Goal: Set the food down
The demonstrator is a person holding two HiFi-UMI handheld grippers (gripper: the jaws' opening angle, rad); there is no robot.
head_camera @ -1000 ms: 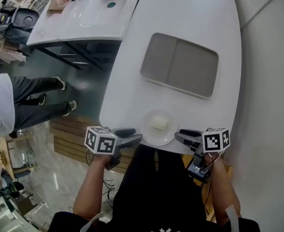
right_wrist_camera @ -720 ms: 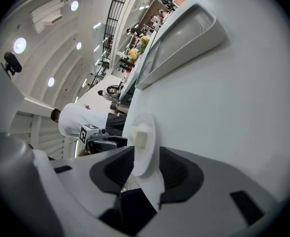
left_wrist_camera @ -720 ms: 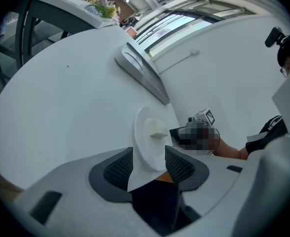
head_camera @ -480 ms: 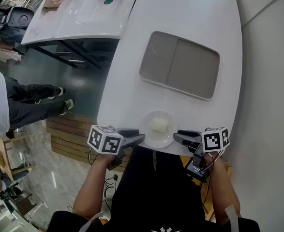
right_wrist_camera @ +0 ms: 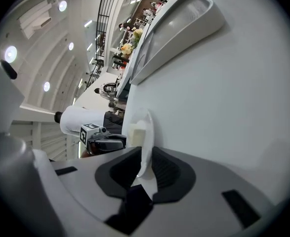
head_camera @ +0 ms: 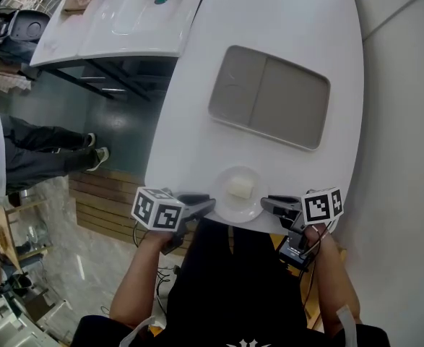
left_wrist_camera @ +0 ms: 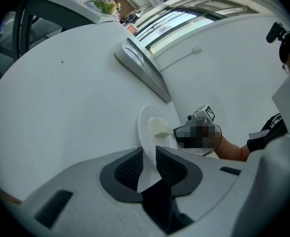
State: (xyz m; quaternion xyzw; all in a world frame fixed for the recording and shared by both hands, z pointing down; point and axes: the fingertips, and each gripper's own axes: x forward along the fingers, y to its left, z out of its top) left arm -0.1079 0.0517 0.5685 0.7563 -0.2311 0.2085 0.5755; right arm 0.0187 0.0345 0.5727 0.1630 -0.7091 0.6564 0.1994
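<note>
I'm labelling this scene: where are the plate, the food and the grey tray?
plate [head_camera: 222,181], head view, bare upper-left part.
food [head_camera: 240,187], head view, top of the pale block.
tray [head_camera: 269,97], head view, middle of its bare floor.

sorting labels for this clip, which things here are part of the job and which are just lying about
In the job: plate, food, table, left gripper and right gripper, whose jaws have just been closing onto the plate's rim.
Lying about: grey tray, second table, bystander.
</note>
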